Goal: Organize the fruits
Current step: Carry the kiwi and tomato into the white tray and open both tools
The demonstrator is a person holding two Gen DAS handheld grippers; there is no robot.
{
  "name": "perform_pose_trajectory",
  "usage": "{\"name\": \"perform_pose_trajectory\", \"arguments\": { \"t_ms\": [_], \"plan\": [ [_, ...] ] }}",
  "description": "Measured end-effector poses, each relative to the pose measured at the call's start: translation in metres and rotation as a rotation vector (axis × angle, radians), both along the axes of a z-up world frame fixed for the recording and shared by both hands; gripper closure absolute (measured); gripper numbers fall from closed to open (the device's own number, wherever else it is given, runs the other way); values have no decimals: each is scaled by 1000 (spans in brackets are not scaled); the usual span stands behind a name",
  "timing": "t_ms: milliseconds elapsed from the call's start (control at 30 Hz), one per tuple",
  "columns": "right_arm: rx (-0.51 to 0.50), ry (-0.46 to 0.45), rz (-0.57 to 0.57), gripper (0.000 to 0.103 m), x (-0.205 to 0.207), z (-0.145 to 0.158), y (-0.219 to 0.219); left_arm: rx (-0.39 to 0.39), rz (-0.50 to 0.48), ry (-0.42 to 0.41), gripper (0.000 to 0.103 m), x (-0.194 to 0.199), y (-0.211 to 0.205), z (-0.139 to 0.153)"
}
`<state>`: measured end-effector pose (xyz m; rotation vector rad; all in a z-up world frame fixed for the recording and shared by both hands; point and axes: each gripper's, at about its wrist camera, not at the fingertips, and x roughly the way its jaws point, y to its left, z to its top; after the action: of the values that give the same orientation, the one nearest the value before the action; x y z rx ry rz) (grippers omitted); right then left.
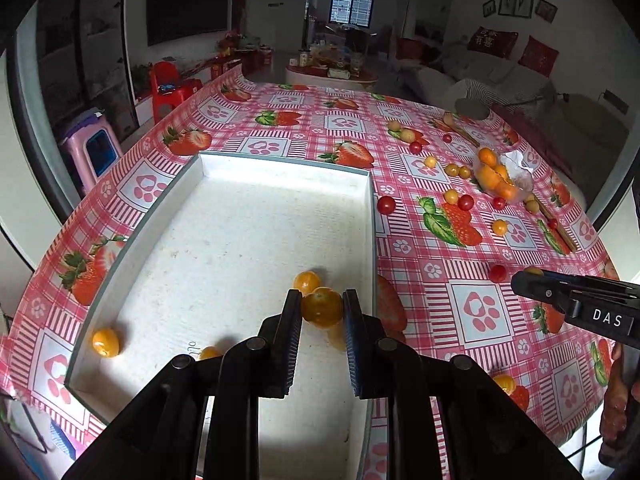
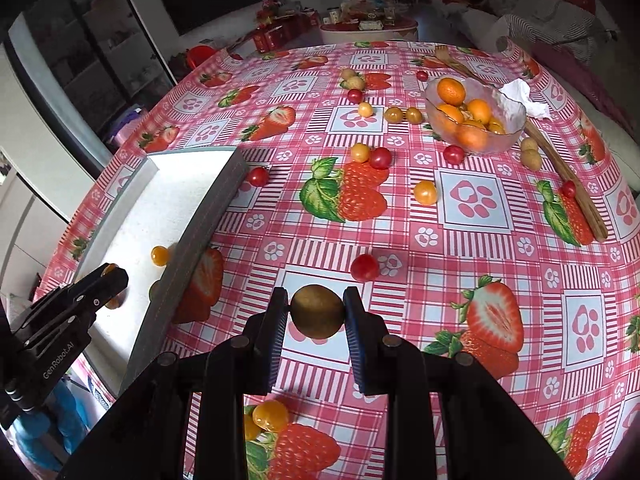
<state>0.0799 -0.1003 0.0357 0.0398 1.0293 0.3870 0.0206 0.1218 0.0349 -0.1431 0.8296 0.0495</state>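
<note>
Mid-sort: the left gripper [image 1: 322,312] is pinching a yellow cherry tomato [image 1: 322,306] between its jaws above the white tray [image 1: 288,168], where three more are lying, while the right gripper [image 2: 316,312] is clamping a brownish round fruit [image 2: 317,311] over the bench [image 2: 472,280]. Next, judging by this, each jaw pair needs to spread over the fruit's proper place; red cherry tomato [image 2: 364,267] is lying just beyond the right jaws.

Left wrist camera: looks steeply down along my fingers, close over the white tray [image 1: 224,240]. Right wrist: same tilt, over tablecloth [image 2: 460,264]. Shared: tray, glass bowl [image 2: 508,128].
</note>
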Motion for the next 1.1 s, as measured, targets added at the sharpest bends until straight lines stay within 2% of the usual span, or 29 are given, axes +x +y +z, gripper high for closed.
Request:
{"name": "perform_pose_trajectory", "arguments": {
  "t_ms": [300, 500, 800, 1100],
  "plan": [
    [-9, 1, 98, 72, 13, 12, 64, 7, 106, -20, 81, 7, 60, 0],
    [-20, 5, 165, 72, 25, 11, 112, 13, 149, 5, 81, 19, 90, -10],
    [-68, 43, 230, 72, 49, -12, 170, 16, 150, 66, 81, 34, 101, -29],
    [-117, 83, 239, 72, 65, -37, 194, 38, 145, 102, 81, 40, 99, -39]
  ]
}}
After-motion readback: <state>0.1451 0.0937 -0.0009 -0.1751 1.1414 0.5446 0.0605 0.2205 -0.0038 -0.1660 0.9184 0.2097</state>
